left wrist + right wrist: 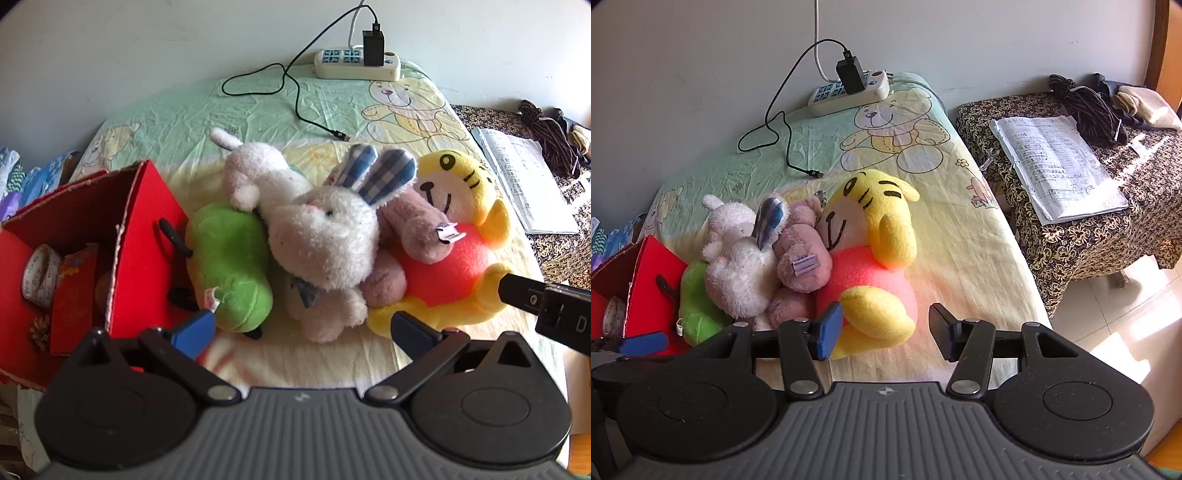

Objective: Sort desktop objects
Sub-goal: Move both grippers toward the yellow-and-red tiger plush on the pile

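Picking stage: both grippers, left [303, 332] and right [886, 328], wide open, empty. Plush toys [317, 236] heaped mid-frame, red box [110, 229] at left. Next, probably: close on one toy, carry leftward.

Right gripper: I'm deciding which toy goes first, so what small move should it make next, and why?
Probably ease the right gripper forward and a little left onto the yellow tiger plush. Its jaws stand open and empty, the toy's foot lies just by the blue finger, and it tops the pile's right edge, free of the white rabbit.
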Tool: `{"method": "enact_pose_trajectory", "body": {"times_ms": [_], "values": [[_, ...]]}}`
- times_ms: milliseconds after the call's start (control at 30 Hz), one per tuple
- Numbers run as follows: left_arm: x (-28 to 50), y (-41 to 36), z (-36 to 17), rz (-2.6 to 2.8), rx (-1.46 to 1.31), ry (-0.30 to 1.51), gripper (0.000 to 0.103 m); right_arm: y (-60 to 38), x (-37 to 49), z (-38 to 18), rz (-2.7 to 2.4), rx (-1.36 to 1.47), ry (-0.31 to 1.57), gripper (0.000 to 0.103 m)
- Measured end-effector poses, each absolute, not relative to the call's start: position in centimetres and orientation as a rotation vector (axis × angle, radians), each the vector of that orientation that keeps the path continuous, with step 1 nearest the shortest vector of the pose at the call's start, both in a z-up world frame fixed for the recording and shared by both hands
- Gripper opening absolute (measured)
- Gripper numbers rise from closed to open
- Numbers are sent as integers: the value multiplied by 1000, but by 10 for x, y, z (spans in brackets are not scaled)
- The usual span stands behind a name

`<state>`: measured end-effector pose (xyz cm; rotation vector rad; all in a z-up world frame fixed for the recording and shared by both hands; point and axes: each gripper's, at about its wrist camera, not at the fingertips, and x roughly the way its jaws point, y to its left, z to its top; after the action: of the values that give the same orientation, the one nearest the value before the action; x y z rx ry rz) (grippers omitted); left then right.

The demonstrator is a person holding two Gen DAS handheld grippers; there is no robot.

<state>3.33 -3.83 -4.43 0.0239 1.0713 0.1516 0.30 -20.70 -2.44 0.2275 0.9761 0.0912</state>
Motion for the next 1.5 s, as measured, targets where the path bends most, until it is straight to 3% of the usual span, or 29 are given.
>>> {"method": "enact_pose_trajectory", "body": {"times_ms": [1100, 1500], "values": [[41, -42, -71, 127, 55, 1172, 103, -214, 13, -40, 99, 256, 1023, 59], [45, -63, -58, -187, -24, 1100, 103, -257, 47, -29, 102, 397, 948, 61]]}}
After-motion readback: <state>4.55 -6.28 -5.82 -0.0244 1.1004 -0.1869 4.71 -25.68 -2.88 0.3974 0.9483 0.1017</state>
